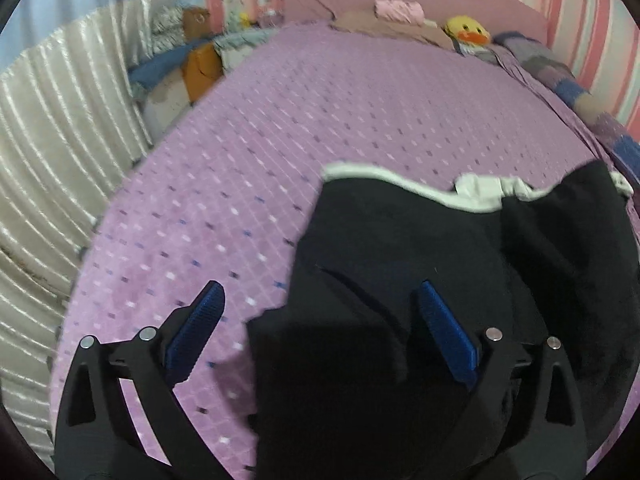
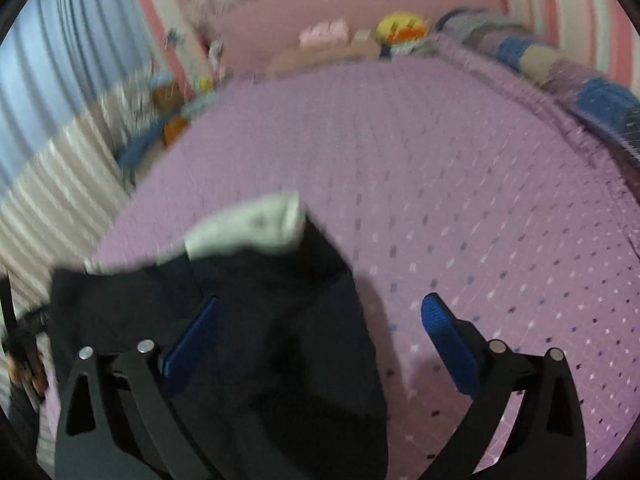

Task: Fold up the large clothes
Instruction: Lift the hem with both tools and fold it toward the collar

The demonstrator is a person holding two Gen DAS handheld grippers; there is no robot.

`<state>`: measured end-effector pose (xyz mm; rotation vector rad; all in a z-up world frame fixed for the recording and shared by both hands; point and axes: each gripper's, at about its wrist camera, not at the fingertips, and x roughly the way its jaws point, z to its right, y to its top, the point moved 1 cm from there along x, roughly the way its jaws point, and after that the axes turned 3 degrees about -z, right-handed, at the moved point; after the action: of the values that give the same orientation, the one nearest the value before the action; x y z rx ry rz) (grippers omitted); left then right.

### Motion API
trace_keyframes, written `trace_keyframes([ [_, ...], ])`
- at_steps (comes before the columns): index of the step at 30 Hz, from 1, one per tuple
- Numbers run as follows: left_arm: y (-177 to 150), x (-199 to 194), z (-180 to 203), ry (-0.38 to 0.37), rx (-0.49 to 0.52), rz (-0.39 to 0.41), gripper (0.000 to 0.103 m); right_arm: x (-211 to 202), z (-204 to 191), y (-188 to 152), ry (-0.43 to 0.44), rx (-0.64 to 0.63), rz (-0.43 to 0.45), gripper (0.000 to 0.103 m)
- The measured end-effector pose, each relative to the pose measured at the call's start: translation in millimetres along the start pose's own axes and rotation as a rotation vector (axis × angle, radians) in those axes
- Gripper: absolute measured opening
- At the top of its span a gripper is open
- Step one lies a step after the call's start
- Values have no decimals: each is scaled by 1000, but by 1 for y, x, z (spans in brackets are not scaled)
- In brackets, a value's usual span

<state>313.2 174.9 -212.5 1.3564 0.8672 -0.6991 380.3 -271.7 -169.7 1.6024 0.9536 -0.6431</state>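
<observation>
A black garment with a white trim lies on a purple patterned bedspread. My left gripper is open above the garment's left part; its right finger is over black cloth and its left finger over the bedspread. In the right wrist view the same black garment with its white trim lies at lower left. My right gripper is open above the garment's right edge, its right finger over the bedspread.
A yellow duck plush and folded pink cloth lie at the bed's far end by the pink headboard. Cream curtains hang at left. A patchwork blanket runs along the right edge. Clutter sits beside the bed.
</observation>
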Motion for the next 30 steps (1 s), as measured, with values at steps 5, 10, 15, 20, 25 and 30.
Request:
trace_keyframes([
  [5,-2,33,9,-65,-10,-57,71,42,1,2,83,-1,-74,99],
  [10,4,43,13,-2,-27,-55,22,44,-22,-1,32,-88,-48,42],
  [15,-2,9,11,63,-23,60,7,5,-54,-11,-97,-201,103,17],
  [20,-2,-60,4,62,-62,252,7,-72,-71,-3,-73,-179,331,17],
  [25,17,-77,-17,53,-124,305,8,-86,-61,25,-67,-112,367,16],
  [30,32,-3,-45,8,-194,137,11,-10,-32,37,-78,-12,182,17],
])
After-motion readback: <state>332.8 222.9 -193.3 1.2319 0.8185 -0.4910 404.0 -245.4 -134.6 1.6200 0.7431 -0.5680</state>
